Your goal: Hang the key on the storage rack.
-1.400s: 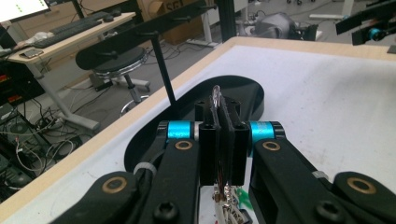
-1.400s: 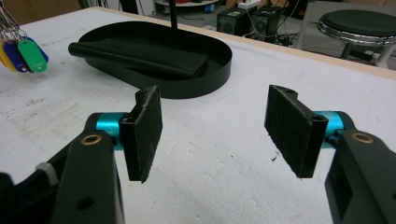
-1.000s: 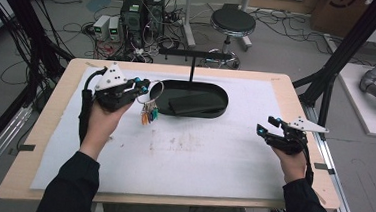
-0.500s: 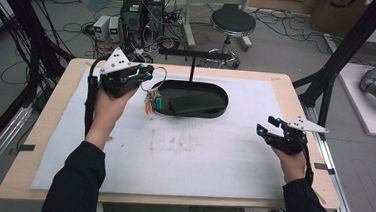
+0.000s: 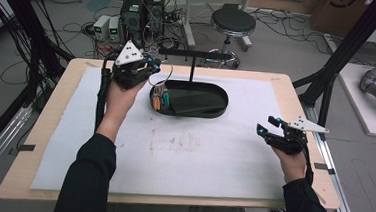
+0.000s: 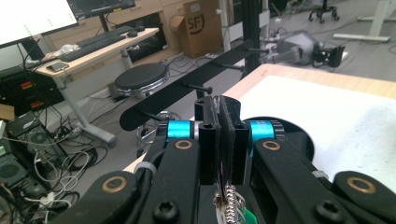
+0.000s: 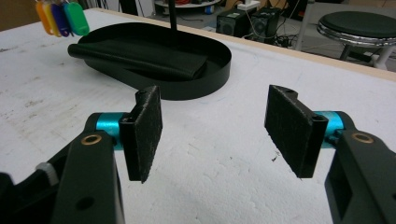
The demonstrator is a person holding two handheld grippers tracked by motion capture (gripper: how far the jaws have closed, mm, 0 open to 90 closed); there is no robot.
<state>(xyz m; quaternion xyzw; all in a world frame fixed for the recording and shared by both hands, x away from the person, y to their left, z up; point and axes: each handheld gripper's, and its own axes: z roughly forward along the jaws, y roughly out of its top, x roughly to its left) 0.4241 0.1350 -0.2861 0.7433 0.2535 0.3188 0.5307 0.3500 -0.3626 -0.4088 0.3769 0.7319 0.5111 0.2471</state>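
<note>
While the right tool point(image 5: 269, 128) sits spread and idle on the surface point(image 5: 197, 157), the left tool point(image 5: 148, 65), pinching the key ring point(image 5: 160, 95), has lifted it over the tray's point(image 5: 217, 90) left end, probably heading for the rack point(image 5: 194, 53).

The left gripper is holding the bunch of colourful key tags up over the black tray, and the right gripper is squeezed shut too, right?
Not quite. The right gripper is open, with nothing between its pads, as the right gripper view shows. The left gripper does hold the key tags over the black tray.
</note>
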